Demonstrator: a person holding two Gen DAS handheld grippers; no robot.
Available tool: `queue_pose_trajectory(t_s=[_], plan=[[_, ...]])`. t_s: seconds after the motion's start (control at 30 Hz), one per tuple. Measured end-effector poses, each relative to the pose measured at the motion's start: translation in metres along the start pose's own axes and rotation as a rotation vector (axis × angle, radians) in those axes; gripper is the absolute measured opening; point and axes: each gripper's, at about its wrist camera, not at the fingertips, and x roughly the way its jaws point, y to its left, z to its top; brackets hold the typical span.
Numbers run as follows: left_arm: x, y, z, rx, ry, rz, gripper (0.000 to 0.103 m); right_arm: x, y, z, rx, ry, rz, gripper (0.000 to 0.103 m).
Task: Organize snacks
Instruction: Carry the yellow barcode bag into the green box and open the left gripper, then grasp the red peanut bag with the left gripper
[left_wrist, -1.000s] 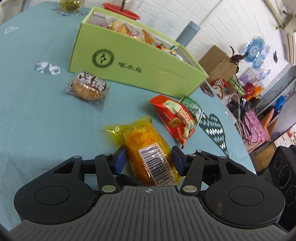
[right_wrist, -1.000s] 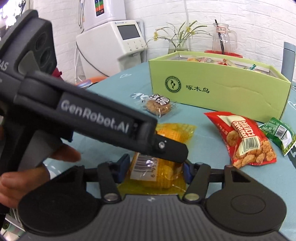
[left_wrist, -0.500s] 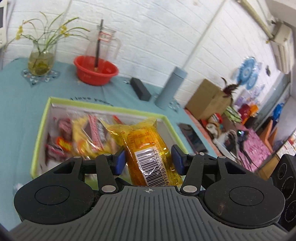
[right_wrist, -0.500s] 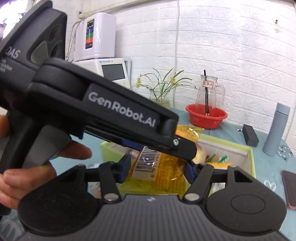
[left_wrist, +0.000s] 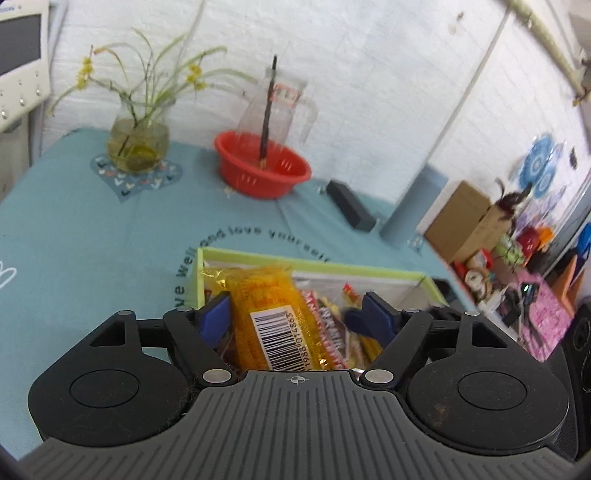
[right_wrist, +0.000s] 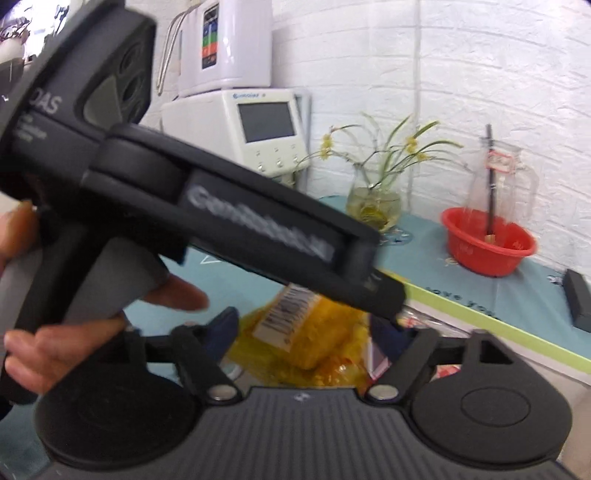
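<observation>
Yellow snack packet (left_wrist: 273, 314) lies between both grippers' just-opened fingers, left gripper (left_wrist: 295, 314) and right gripper (right_wrist: 303, 328) released, over the green box (left_wrist: 369, 267).

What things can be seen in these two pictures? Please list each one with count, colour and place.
snack box: one, green, on the table, holding mixed snacks
yellow snack pack: one, over the box, between both tools
basin: one, red, behind the box
glass jug: one, clear, in the basin
vase: one, glass, with flowers
left tool: open, has just been opening
right tool: open, has just been opening
hand: one, holding the left tool
</observation>
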Motion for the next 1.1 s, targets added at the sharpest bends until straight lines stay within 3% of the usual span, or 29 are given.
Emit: queue_pose_trajectory(t_s=[0.13,0.3,0.5,0.63,0.77,0.83,1.0,1.1], plan=[[-0.034,-0.007,-0.013,-0.036,-0.077,-0.037,0.073,-0.058,0.003,-0.017,0.023,-0.073,-0.057,0.098],[-0.064,-0.026,-0.043,-0.043,-0.074,-0.062,0.078,-0.118,0.006,-0.06,0.12,-0.082,-0.027,0.103],[-0.05,-0.056,-0.1,-0.045,0.088,-0.094,0.078,-0.149,0.018,-0.117,0.24,-0.017,-0.074,0.103],[-0.03,-0.069,-0.131,-0.082,0.197,-0.107,0.077,-0.156,0.016,-0.132,0.22,0.008,-0.126,0.103],[-0.012,-0.079,-0.143,-0.112,0.247,-0.128,0.074,-0.148,0.001,-0.143,0.218,0.037,-0.136,0.103],[0.0,-0.082,-0.143,-0.113,0.266,-0.119,0.07,-0.138,-0.006,-0.145,0.219,0.058,-0.104,0.102],[0.021,-0.081,-0.15,-0.105,0.337,-0.129,0.039,-0.118,-0.011,-0.145,0.221,0.111,-0.089,0.102],[0.014,-0.079,-0.158,-0.095,0.336,-0.146,0.035,-0.124,-0.002,-0.146,0.222,0.111,-0.052,0.102]])
